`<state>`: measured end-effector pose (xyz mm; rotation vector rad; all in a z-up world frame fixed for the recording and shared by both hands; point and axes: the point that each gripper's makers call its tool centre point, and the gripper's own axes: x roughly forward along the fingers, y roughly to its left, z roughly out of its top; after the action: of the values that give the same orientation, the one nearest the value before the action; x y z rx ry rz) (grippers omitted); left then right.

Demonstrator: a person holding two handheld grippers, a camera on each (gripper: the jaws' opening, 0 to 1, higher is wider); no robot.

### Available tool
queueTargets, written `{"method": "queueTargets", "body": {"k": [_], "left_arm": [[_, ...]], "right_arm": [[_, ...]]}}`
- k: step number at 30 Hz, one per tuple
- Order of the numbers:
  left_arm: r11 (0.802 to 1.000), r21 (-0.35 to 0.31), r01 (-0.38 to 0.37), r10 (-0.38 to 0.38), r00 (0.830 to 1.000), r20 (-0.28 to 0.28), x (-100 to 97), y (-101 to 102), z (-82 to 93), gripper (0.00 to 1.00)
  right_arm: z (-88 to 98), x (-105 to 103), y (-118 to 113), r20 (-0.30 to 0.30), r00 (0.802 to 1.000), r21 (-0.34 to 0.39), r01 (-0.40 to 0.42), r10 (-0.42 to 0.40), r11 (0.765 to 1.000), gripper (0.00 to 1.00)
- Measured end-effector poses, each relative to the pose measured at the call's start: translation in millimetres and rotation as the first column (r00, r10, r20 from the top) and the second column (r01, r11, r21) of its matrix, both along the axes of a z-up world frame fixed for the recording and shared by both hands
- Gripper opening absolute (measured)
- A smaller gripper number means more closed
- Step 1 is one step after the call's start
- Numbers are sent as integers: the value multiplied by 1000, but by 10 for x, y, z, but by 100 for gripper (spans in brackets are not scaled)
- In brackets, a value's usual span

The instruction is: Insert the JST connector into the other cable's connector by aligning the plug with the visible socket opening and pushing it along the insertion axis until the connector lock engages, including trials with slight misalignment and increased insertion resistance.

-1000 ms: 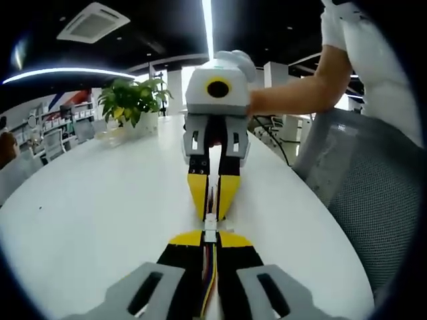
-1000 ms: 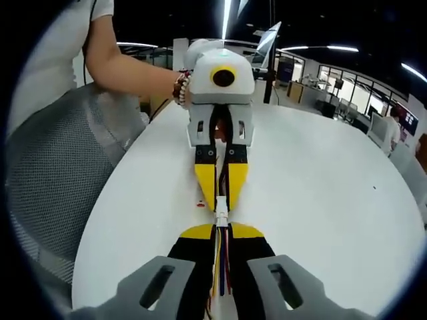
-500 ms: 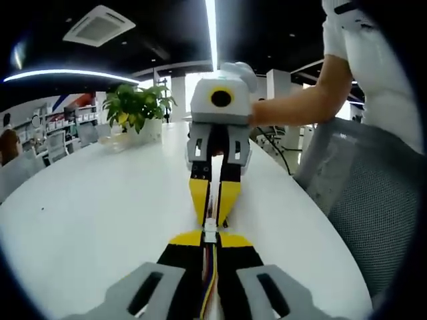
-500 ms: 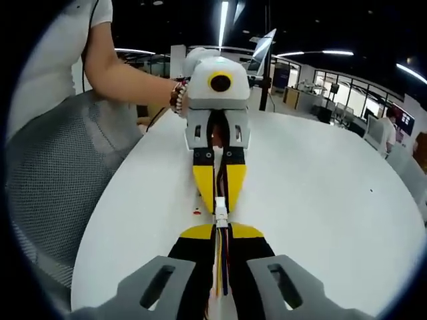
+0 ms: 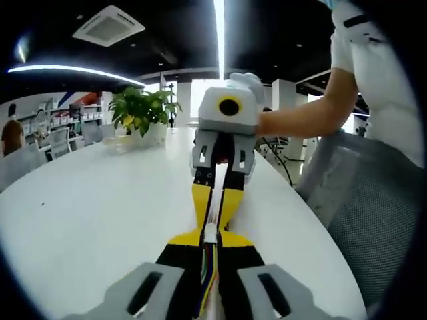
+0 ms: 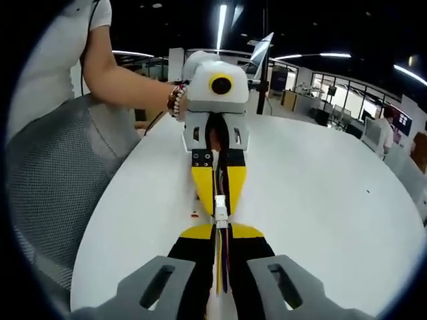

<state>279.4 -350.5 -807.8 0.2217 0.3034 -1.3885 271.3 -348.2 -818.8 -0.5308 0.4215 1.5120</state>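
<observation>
My left gripper point(image 5: 210, 239) is shut on a cable of coloured wires point(image 5: 209, 277) that ends in a small white JST connector point(image 5: 211, 233). Facing it tip to tip, my right gripper point(image 5: 213, 223) reaches in from the far side with yellow fingers point(image 5: 228, 197). In the right gripper view, my right gripper point(image 6: 220, 231) is shut on its own coloured wires point(image 6: 221, 260). The white connector pair point(image 6: 220, 208) sits between its tips and the left gripper point(image 6: 219, 213). The two connector bodies touch in line. I cannot tell whether the lock is engaged.
Both grippers hover over a white oval table point(image 5: 100, 200). A potted plant point(image 5: 138, 110) stands at its far end. A grey mesh chair point(image 6: 53, 180) sits at the table's edge, beside the person's arm point(image 6: 127, 73). A tiny red speck point(image 6: 194, 214) lies on the table.
Both views have drifted slightly with the hands. The grippers stay tip to tip with the connectors together, and both grips hold.
</observation>
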Motion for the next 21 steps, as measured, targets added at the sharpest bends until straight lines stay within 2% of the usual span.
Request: {"method": "queueTargets", "body": {"k": [7,10,15,16,17,21], "left_arm": [[1000,-3,-2,2,1000,16,3,19,28,0],[1000,6,-7,7,999,34,21,29,32,0],[1000,-5,-18,18,999,43,43,42,59,0],[999,1,-38,38,998,48,80,38,46,0],[996,17,-86,84,994,75,174,45,31,0],[992,38,-123,119,989,90,244,11,-29,0]], "right_arm": [[37,16,9,9,1000,6,6,-6,1000,3],[43,36,25,32,999,-11,5,-5,1000,3],[66,74,28,42,999,6,17,-18,1000,3],[59,107,24,54,998,5,29,-30,1000,4],[55,219,24,95,993,17,74,-75,997,4],[-15,305,10,112,988,24,109,-111,994,4]]}}
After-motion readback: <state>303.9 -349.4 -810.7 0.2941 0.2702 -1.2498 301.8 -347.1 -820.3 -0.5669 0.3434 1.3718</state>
